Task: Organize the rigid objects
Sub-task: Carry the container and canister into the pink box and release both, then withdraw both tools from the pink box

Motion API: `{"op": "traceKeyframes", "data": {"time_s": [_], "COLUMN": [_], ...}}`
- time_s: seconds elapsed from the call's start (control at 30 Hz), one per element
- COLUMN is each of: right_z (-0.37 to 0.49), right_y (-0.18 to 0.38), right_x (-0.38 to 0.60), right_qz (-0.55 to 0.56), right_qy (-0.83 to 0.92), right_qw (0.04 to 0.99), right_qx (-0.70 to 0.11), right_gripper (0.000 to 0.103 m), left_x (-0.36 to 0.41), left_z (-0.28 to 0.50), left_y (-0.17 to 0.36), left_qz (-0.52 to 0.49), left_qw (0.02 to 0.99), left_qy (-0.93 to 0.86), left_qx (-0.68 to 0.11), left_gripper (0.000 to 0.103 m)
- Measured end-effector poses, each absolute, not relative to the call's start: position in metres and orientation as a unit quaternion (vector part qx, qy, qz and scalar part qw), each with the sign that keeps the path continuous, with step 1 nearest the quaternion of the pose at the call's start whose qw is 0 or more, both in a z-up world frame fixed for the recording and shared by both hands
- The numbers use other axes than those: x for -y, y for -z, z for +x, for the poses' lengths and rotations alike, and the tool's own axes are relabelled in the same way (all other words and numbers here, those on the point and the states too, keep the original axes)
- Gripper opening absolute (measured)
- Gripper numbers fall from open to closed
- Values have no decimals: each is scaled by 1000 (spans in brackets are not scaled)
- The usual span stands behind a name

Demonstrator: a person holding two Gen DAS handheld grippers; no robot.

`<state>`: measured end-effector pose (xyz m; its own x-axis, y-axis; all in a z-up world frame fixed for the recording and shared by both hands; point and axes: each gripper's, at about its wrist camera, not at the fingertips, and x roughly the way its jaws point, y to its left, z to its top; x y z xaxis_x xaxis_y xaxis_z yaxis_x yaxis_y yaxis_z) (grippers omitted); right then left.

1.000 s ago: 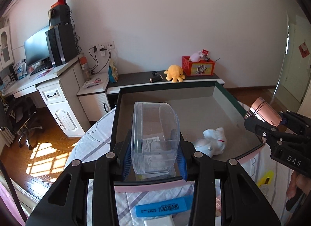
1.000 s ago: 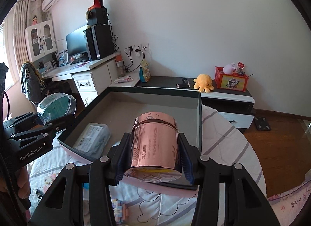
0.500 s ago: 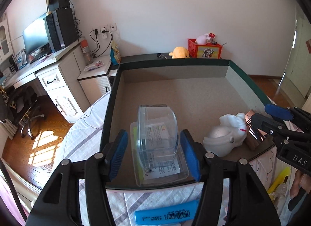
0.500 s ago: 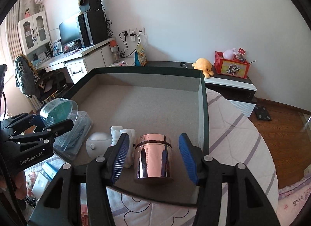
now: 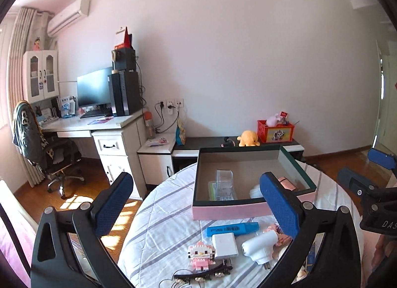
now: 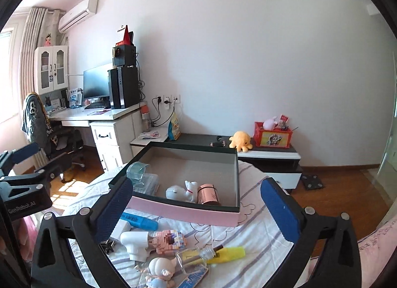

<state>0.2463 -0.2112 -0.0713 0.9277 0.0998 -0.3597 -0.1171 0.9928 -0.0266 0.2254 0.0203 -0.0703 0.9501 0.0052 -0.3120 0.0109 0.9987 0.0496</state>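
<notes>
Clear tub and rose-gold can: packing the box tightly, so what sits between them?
A white cat figurine, between the clear tub and rose-gold can, in the right wrist view.

Desk (image 5: 104,124), monitor (image 5: 93,89), office chair (image 5: 42,149)

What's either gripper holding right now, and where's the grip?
Nothing. The left gripper and right gripper have jaws opening, with nothing between the pads. The clear container and copper tin sit in the box.
</notes>
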Motion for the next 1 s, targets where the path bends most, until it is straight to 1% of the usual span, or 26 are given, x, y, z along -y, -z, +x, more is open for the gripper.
{"op": "traceKeyframes", "data": {"time_s": [0.13,0.3,0.47,0.7,1.0], "right_z": [197,142,109,77,69], "right_y": [57,50,51,45,43], "right_x": [199,191,188,190,193], "right_qz": [-19,-6,-2,-3,-3], "right_qy": [-67,-71,-69,-65,-60], "right_qw": [986,990,990,993,994], "right_qx": [-154,-123,-120,-102,-96], "right_gripper": [103,103,103,103,103], "left_x": [-26,-31,-36,-32,-29], "left_z": [179,126,91,65,56], "left_y": [58,55,54,45,41], "left_qz": [20,10,0,9,14], "left_qw": [989,992,992,995,996], "left_qy": [6,-1,11,5,6], "left_qx": [-147,-129,-124,-99,-90], "left_gripper": [103,103,103,103,103]}}
